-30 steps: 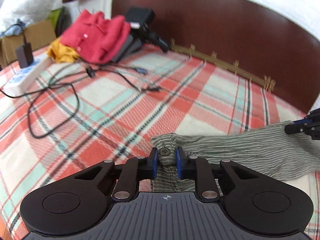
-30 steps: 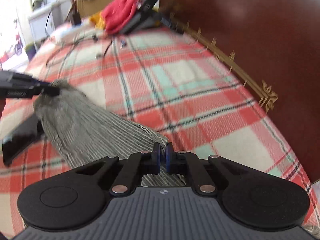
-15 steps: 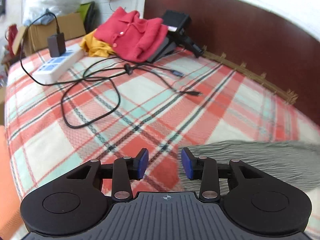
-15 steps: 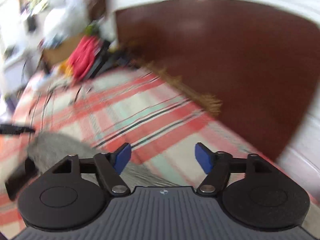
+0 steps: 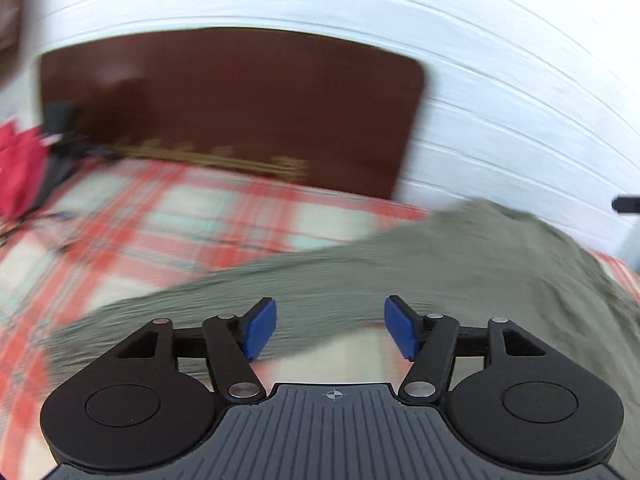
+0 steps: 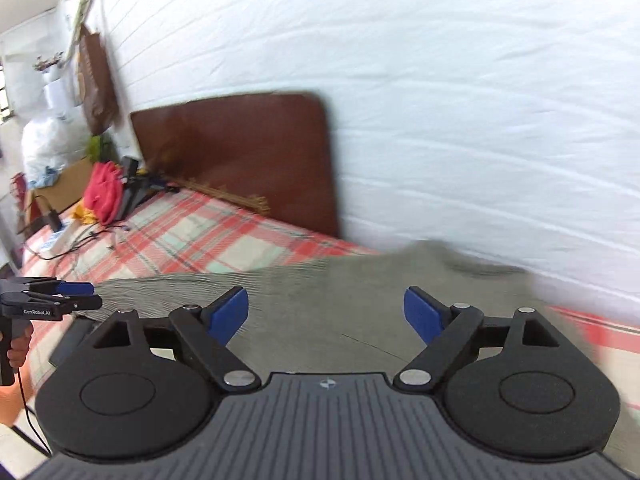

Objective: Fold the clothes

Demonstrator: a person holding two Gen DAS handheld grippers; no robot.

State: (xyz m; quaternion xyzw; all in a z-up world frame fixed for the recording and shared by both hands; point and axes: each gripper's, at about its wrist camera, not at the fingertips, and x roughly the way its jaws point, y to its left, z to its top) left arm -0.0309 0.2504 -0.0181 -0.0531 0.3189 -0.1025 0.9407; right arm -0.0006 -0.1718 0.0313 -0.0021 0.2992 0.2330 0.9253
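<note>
A grey-green striped garment [image 5: 360,272] lies stretched across the plaid bed cover [image 5: 180,216], blurred by motion. In the left wrist view my left gripper [image 5: 330,328] hovers over the garment's near edge, its jaws opening, with nothing between the blue pads [image 5: 260,330]. My right gripper [image 6: 326,314] hangs above the same garment [image 6: 320,292]. Its jaws are also opening wide and nothing is between them. The left gripper [image 6: 86,295] also shows at the left edge of the right wrist view, in a person's hand [image 6: 18,350] near the garment's left end.
A dark brown headboard [image 6: 240,148] and a white wall [image 6: 440,100] stand behind the bed. At the far left corner lie a pile of red clothes [image 6: 102,196], black cables [image 6: 76,240], a power strip [image 6: 58,238] and a cardboard box [image 6: 64,184].
Both grippers have let go of the garment and opened. Both have pulled back and risen, and the views have swung towards the wall. The garment now lies flat on the bed.
</note>
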